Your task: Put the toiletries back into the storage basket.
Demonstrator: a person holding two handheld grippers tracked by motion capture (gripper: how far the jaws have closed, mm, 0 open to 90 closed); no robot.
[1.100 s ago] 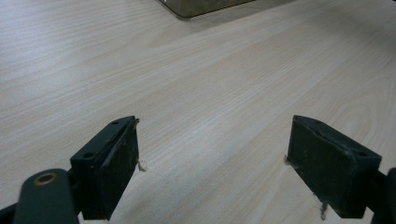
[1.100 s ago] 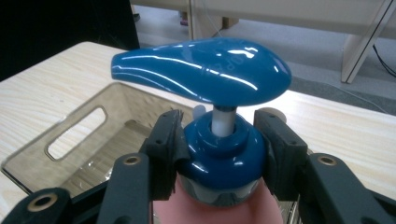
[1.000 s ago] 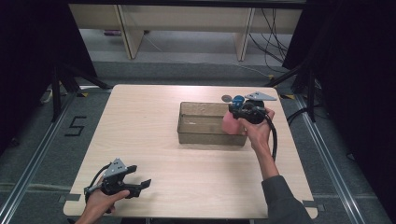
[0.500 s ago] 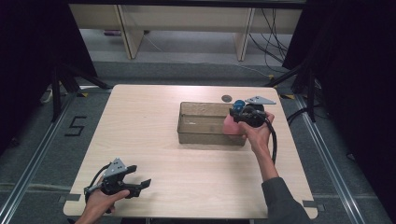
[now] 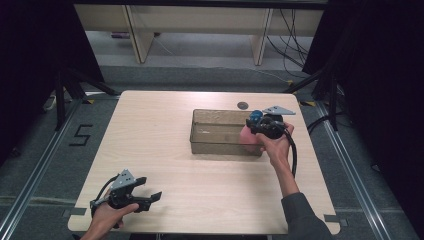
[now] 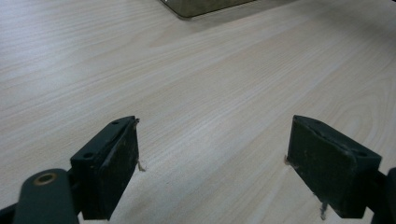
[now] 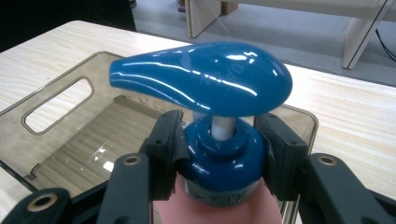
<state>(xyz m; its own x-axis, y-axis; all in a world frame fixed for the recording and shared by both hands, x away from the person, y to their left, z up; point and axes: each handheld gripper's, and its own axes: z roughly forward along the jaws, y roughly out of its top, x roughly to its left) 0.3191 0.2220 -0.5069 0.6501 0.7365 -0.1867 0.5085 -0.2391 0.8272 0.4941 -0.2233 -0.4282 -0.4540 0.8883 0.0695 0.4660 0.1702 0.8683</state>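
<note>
A pink pump bottle [image 5: 247, 137] with a blue pump head [image 7: 205, 79] hangs upright over the right end of a clear brown bin [image 5: 202, 136]. My right gripper [image 5: 263, 126] is shut on its blue collar [image 7: 219, 163], one pad on each side. The bin's inside looks bare beneath it in the right gripper view. Near the table's front left corner my left gripper [image 5: 150, 196] rests low over the wood, jaws open with nothing between them [image 6: 212, 158].
A small dark round spot [image 5: 242, 105] lies on the table behind the bin. The light wooden table [image 5: 150, 130] is bordered by dark floor and metal rails. Wooden shelf legs and cables stand beyond the far edge.
The right gripper and the pink bottle have drifted slightly toward the near side, over the bin's right end. The left gripper has stayed put.
</note>
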